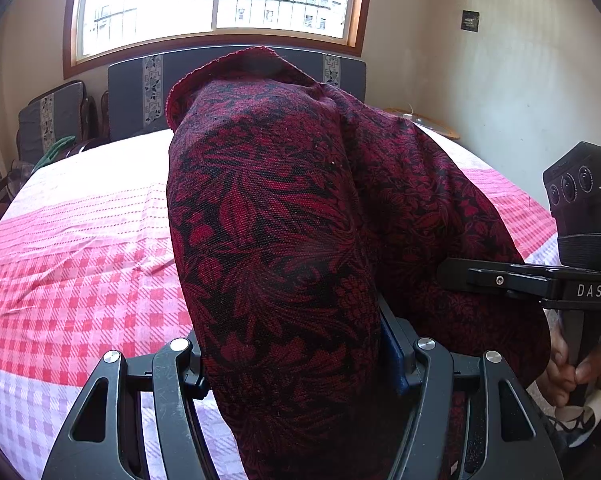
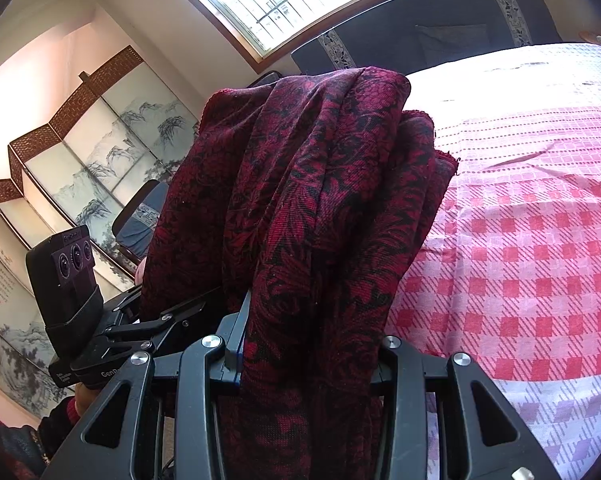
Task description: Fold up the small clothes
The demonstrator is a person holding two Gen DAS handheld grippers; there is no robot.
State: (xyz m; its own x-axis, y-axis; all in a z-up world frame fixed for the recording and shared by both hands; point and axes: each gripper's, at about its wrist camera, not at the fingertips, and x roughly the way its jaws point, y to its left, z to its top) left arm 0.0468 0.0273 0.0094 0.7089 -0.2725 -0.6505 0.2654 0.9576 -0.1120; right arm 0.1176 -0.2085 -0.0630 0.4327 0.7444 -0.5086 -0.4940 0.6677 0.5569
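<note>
A dark red garment with a black floral pattern (image 1: 284, 208) hangs bunched in the air above the bed. In the left wrist view it fills the gap between my left gripper's (image 1: 296, 332) jaws and hides the fingertips; only a blue pad (image 1: 394, 360) shows at its right side. My left gripper is shut on this thick bundle. My right gripper (image 1: 456, 276) enters from the right, its fingers sunk into the cloth. In the right wrist view the garment (image 2: 320, 200) drapes in long folds between my right gripper's (image 2: 304, 344) jaws, which are shut on it. My left gripper (image 2: 156, 320) grips the garment's left side.
A bed with a pink and red checked sheet (image 1: 80, 260) (image 2: 520, 260) lies below. A dark headboard (image 1: 240, 76) and a window stand behind it. A cushioned chair (image 1: 52, 120) is at the left. A painted folding screen (image 2: 80, 160) lines the wall. A hand (image 1: 568, 364) holds the right gripper's handle.
</note>
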